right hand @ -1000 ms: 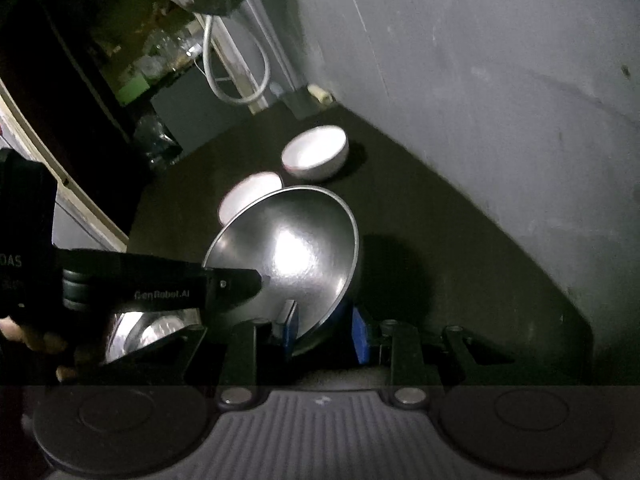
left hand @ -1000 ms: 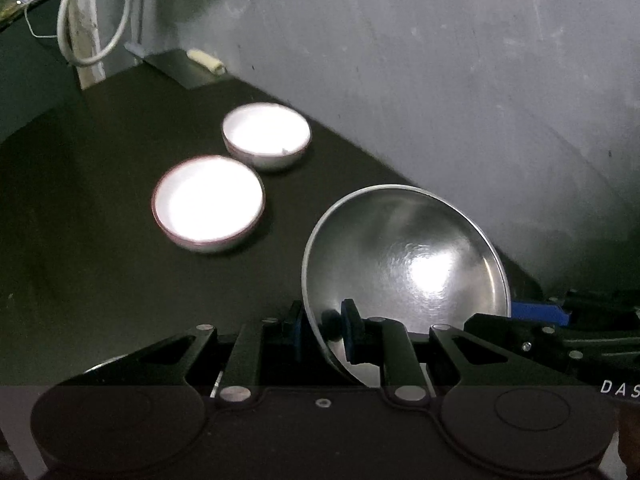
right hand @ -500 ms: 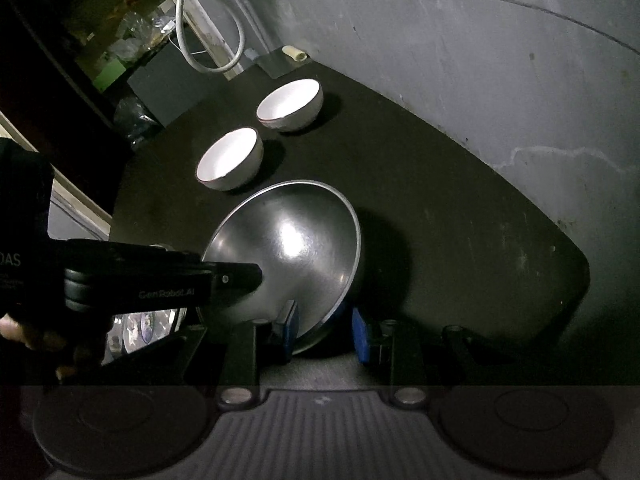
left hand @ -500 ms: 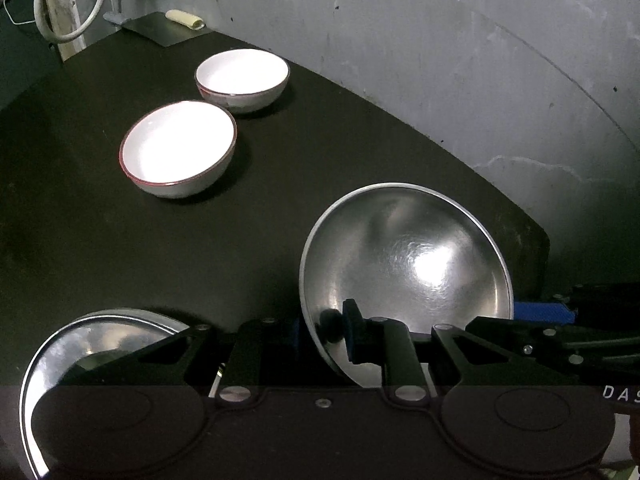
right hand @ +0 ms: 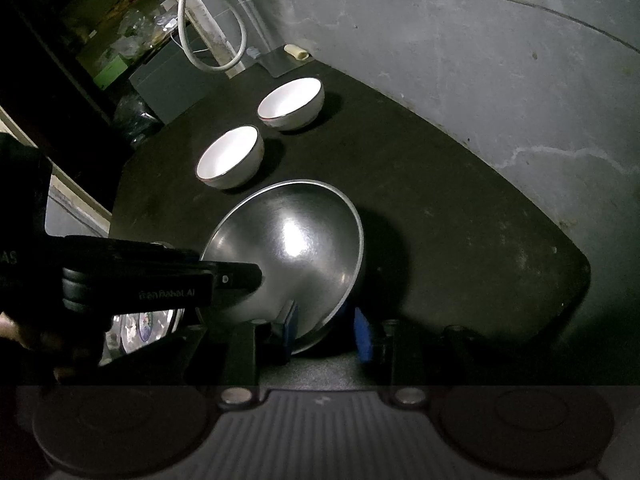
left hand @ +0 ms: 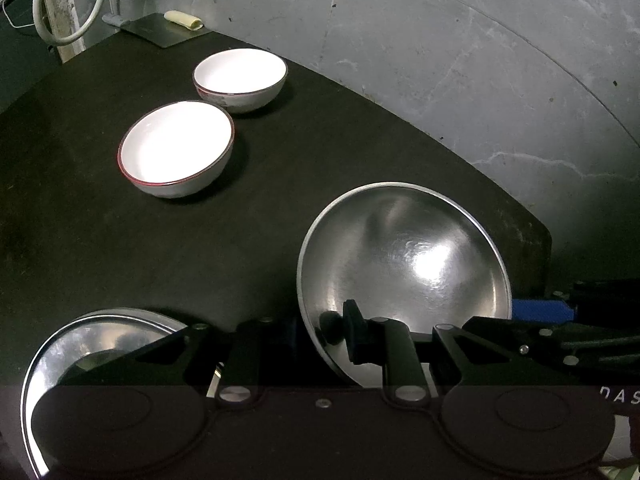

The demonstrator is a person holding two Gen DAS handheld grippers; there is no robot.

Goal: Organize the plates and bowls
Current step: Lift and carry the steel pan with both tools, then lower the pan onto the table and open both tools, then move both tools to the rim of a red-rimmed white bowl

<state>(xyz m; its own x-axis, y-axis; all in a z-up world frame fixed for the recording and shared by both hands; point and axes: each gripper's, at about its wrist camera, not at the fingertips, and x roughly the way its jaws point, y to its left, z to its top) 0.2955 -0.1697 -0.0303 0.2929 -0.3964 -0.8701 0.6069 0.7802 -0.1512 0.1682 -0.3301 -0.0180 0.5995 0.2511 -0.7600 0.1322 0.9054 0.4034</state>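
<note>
A steel bowl (left hand: 404, 264) (right hand: 296, 248) stands tilted on its edge over the black table (left hand: 120, 248). My left gripper (left hand: 326, 334) is shut on its near rim, one pad inside the bowl and one behind the wall. In the right wrist view the left gripper (right hand: 240, 276) comes in from the left. My right gripper (right hand: 326, 328) straddles the bowl's other rim. Its jaws are opening, and the outer blue pad stands off the wall. Two white bowls (left hand: 176, 148) (left hand: 240, 76) sit side by side farther back.
A steel plate (left hand: 80, 344) (right hand: 144, 324) lies at the near left, partly under the left gripper. A grey wall (left hand: 440, 80) curves round the table's far edge. A thin metal sheet (left hand: 168, 30) and a white hose (left hand: 52, 20) are at the back left corner.
Both views have tipped down slightly, bringing the steel plate into the left wrist view. The steel bowl stays between the grippers. The right gripper's outer pad has drawn off the bowl's wall.
</note>
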